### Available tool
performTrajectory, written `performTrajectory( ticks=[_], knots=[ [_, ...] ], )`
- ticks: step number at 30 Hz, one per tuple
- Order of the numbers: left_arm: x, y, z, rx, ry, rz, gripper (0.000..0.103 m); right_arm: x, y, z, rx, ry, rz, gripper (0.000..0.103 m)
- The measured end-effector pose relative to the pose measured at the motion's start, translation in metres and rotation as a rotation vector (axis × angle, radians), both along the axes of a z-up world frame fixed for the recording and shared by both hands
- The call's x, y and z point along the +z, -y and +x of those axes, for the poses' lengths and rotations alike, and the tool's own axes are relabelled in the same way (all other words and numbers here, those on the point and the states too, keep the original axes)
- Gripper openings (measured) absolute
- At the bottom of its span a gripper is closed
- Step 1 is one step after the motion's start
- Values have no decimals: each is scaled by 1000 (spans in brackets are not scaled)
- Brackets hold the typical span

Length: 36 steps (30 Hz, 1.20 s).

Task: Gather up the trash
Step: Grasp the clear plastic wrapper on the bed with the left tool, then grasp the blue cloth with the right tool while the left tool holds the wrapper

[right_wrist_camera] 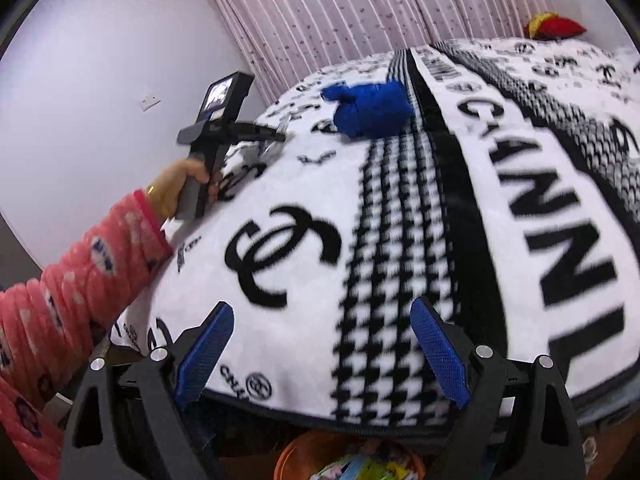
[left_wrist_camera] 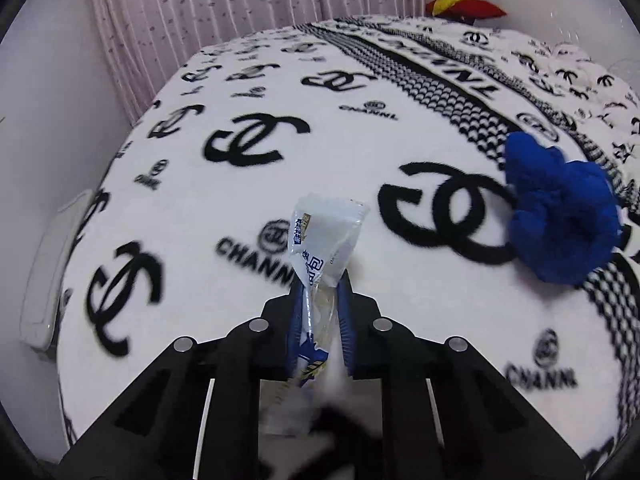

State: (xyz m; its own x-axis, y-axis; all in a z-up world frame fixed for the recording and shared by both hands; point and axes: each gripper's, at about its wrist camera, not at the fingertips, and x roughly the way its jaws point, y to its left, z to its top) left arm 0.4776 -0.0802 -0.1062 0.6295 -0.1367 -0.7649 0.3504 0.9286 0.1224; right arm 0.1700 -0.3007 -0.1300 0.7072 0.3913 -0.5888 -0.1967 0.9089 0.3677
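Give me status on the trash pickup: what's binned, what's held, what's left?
Done: an orange bin below the bed edge already holds colourful wrappers. In hand: the left hand-held gripper is shut on a clear plastic wrapper above the blanket; it is not yet at the bin. The right hand-held gripper is open, holding nothing. Left: binning that wrapper. The blue cloth remains on the bed; whether it counts as trash is unclear.

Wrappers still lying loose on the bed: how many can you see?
0. The one wrapper in view is pinched in the left gripper above the blanket. The blue cloth could hide something.
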Motion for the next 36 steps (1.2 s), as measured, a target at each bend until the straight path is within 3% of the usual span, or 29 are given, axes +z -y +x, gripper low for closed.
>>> performTrajectory(
  ticks=[8,15,24,28,30,32,36],
  knots=[
    [39,-22,-81,2,94,-78,15,26,1,40,-16,88,-65,92],
    [55,-31,-130,37,146,-101,15,45,-8,128,-42,136,-180,98],
    [56,-50,-138,74,145,-113,15,32,-8,274,-166,-46,-193,98],
    [53,-59,-136,91,128,-129,15,14,-9,306,-185,-121,-171,98],
    [50,-62,-135,95,120,-134,15,6,-10,313,-172,-153,-122,92],
    [48,-63,-135,99,111,-136,15,5,-14,313,-148,-162,-85,69],
    [46,-66,-137,103,95,-152,15,16,-35,297,-132,-131,-153,55]
  ],
)
